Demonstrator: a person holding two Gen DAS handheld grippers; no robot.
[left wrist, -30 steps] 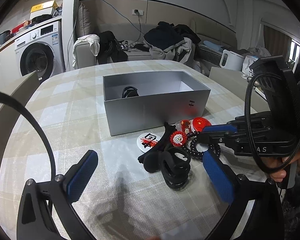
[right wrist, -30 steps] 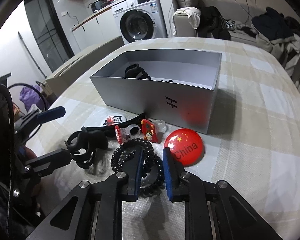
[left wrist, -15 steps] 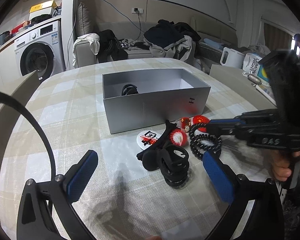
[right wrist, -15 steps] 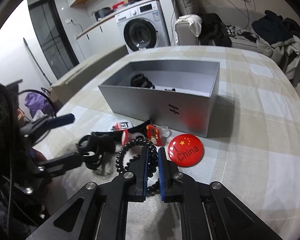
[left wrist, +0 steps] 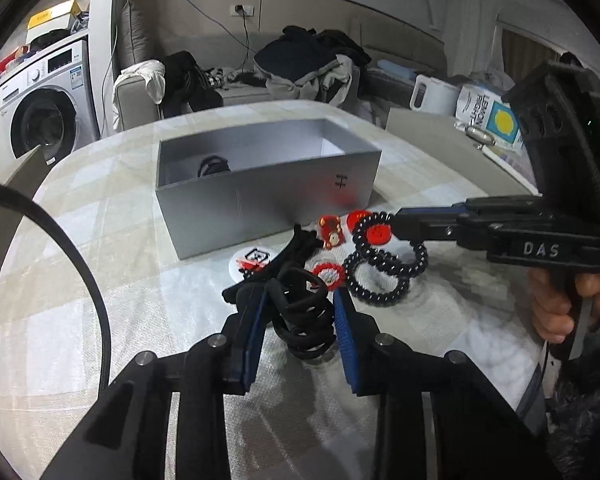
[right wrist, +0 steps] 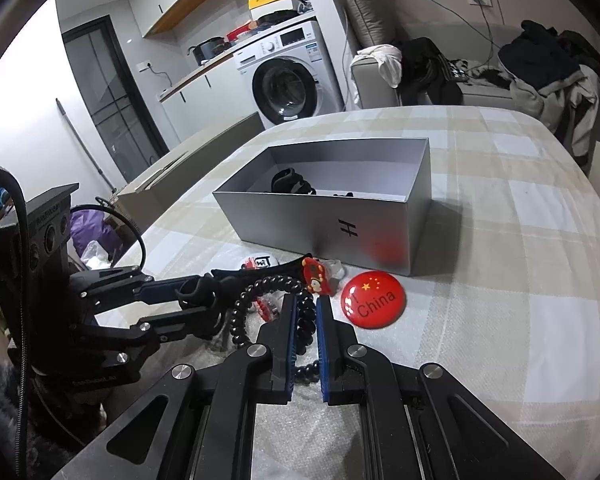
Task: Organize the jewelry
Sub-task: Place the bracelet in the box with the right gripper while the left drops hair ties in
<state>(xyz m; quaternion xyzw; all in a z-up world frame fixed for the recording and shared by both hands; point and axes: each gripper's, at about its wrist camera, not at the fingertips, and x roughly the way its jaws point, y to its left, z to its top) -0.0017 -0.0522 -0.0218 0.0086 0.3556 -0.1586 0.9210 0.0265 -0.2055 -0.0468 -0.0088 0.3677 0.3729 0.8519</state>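
Note:
My right gripper (right wrist: 305,304) is shut on a black bead bracelet (right wrist: 256,300) and holds it lifted off the table; the bracelet also shows in the left wrist view (left wrist: 384,268). My left gripper (left wrist: 298,300) has closed around a black coiled hair clip (left wrist: 300,312) on the table. An open grey box (left wrist: 268,204) stands behind the pile, with a black item (left wrist: 212,166) inside. A red "China" badge (right wrist: 374,298), a small red bear charm (left wrist: 330,234), a red flower clip (left wrist: 328,274) and a white round badge (left wrist: 254,260) lie in front of the box.
The checked tablecloth (right wrist: 520,260) covers a round table. A sofa with heaped clothes (left wrist: 300,64) and a washing machine (left wrist: 44,112) stand beyond the far edge. A carton and a white kettle (left wrist: 436,96) sit to the right.
The left gripper moved forward and closed around the black hair clip. The right gripper shut on the bead bracelet and lifted it off the table.

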